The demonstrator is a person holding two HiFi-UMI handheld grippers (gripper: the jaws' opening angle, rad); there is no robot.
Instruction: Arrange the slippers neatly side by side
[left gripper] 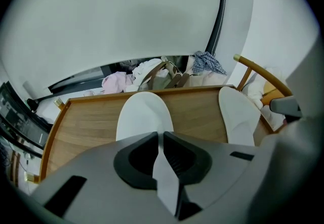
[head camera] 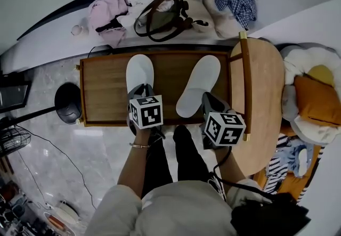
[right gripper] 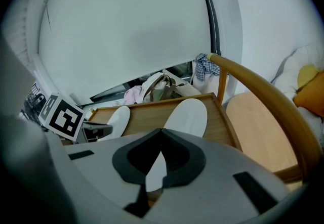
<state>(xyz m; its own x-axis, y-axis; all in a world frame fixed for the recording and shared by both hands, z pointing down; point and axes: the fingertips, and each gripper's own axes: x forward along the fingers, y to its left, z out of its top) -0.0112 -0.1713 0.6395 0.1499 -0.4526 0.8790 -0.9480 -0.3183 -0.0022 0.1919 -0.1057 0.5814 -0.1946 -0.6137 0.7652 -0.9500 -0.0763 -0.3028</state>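
Head view showed a wooden tray table (head camera: pixel 106 88) at frame centre with two white slippers on it, toes toward the top edge. The left slipper (head camera: pixel 139 71) lay straight. The right slipper (head camera: pixel 200 83) slanted, its toe leaning to the upper right, and bare wood showed between the two.

The left gripper (head camera: pixel 141 92) had its jaws nearly together, and the left gripper view showed a thin white strip of the left slipper's heel edge pinched between them. The right gripper (head camera: pixel 209 100) was likewise closed on the right slipper's heel.

A wooden chair (head camera: pixel 264 96) stood just beside the table at the right. A handbag (head camera: pixel 162 19) lay among clothes above it.
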